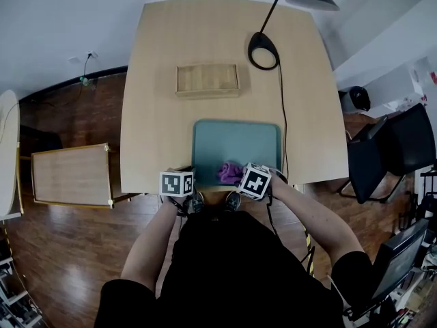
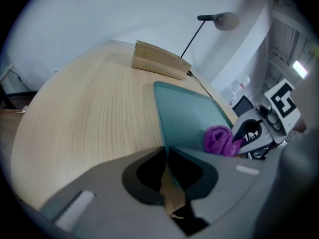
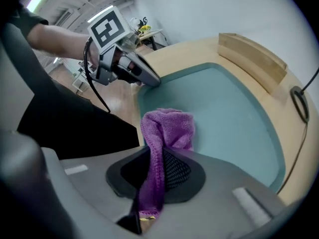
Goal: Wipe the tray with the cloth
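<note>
The teal tray [image 1: 239,142] lies on the light wooden desk [image 1: 157,115], close to the desk's near edge and right of its middle. The left tongs [image 2: 167,156] are closed on the tray's rim at its near left corner. The right tongs [image 3: 155,156] are clamped on the purple cloth [image 3: 167,128], which runs as a folded strip between the 2 jaws. The cloth's bunched free end rests on the tray's floor just inside the near rim, right of the left tongs. The rest of the tray's floor is bare. Beyond the tray, toward the desk's middle, sits a shallow wooden box [image 1: 207,79]. A black desk lamp [image 1: 263,51] has its round base near the far right corner, and its cord runs along the tray's right side.
</note>
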Demonstrator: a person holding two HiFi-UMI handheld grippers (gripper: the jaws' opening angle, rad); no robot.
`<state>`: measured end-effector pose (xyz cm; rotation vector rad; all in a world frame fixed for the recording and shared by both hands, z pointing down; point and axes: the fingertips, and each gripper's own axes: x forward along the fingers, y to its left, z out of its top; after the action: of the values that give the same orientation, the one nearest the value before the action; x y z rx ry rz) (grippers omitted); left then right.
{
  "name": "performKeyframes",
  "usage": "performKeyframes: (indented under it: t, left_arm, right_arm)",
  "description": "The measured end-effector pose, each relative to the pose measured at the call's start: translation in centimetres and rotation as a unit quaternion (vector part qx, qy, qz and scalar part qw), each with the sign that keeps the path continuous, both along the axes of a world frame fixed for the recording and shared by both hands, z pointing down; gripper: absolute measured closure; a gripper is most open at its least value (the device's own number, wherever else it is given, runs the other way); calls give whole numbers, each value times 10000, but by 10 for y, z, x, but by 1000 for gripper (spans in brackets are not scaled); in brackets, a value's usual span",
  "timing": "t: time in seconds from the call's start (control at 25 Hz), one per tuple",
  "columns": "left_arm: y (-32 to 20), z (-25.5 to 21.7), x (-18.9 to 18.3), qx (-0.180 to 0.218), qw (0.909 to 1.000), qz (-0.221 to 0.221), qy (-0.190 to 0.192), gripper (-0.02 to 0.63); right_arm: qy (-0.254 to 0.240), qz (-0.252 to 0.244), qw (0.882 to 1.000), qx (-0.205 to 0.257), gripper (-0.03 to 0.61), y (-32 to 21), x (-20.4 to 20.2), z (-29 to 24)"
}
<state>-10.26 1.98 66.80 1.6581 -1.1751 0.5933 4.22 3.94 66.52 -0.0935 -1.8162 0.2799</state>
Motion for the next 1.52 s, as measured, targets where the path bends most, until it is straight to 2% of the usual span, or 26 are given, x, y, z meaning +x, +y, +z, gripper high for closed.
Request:
performKeyframes:
  t: [0.16,0.36,0.52,0.72,0.92,1.08,1.32,1.52]
  left_arm:
    - [-1,0,0,15,10000,4,2,565]
    - [-1,0,0,4,10000,40,2,569]
    - [0,0,1,29,10000,16,-1,569]
    - [0,-1,2,47,10000,4,26,569]
    - [1,-3,3,49,9999,-66,133,571]
    - [0,-4,3,70,9998,-78,197,571]
    - [1,-5,3,90,9996,-93,246,571]
    - [2,-3,2,58,9995,-96,291,571]
  right_arm:
    - [-118,-242,9996,-113,522,14,-3,-4]
    - [-38,-319,9982,-497,522,27,1,-2]
    - [-265,-328,9990,-135,522,5,-6,-10]
    - [-476,298,9971,519,522,-62,-20,-30]
    - [-750,757,9883,1094,522,-136,-46,-36]
    - [-630,953,9772,1788,522,-186,-63,-44]
    - [-494,1277,9700,2011,520,-195,-75,-28]
    - [-600,953,9773,1796,522,-160,-82,-18]
